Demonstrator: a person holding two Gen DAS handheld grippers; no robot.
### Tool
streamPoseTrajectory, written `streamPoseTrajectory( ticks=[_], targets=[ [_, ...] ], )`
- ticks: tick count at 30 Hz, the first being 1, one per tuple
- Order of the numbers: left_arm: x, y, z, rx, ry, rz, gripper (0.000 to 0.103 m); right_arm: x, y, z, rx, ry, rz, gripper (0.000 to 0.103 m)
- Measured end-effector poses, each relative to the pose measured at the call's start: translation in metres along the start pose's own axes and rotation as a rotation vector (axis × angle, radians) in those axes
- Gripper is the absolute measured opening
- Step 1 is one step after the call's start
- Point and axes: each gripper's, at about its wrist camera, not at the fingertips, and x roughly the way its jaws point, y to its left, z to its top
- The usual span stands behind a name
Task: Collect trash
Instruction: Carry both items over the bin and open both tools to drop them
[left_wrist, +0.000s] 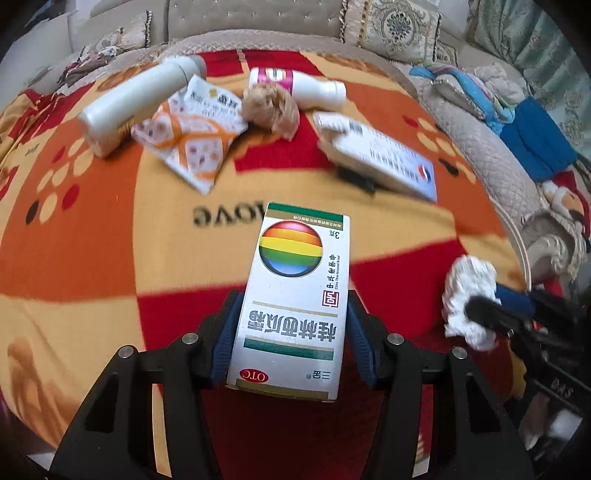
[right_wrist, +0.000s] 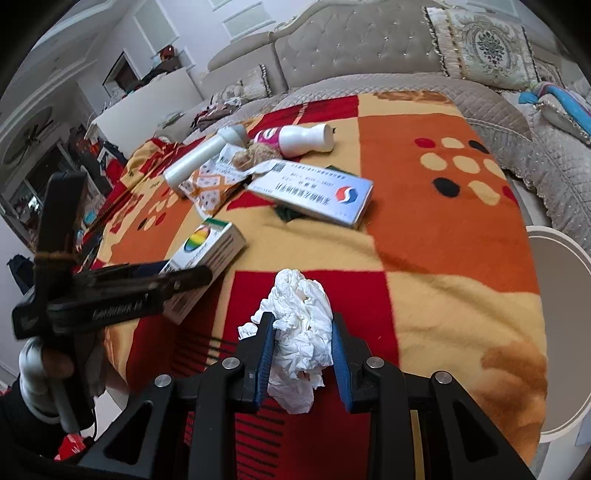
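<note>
left wrist: left gripper (left_wrist: 291, 332) clamps the medicine box (left_wrist: 295, 295) by its long sides, long axis running away from the camera (rainbow end far) over the blanket (left_wrist: 92, 258) | right wrist: right gripper (right_wrist: 303, 339) pinches the crumpled tissue (right_wrist: 303, 317), held above the blanket's near red patch
</note>
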Motion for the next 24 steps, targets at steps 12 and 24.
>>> streamPoseTrajectory(
  ticks=[12,24],
  targets=[
    [0.01,-0.007,0.007,-0.017,-0.003,0.016,0.054,0.011,0.006,-0.012,-0.039,0.037,-0.058,0.044],
    [-0.002,-0.032,0.009,0.023,-0.047,-0.002,0.052,-0.011,-0.003,-0.013,-0.027,-0.021,-0.066,0.032]
  ],
)
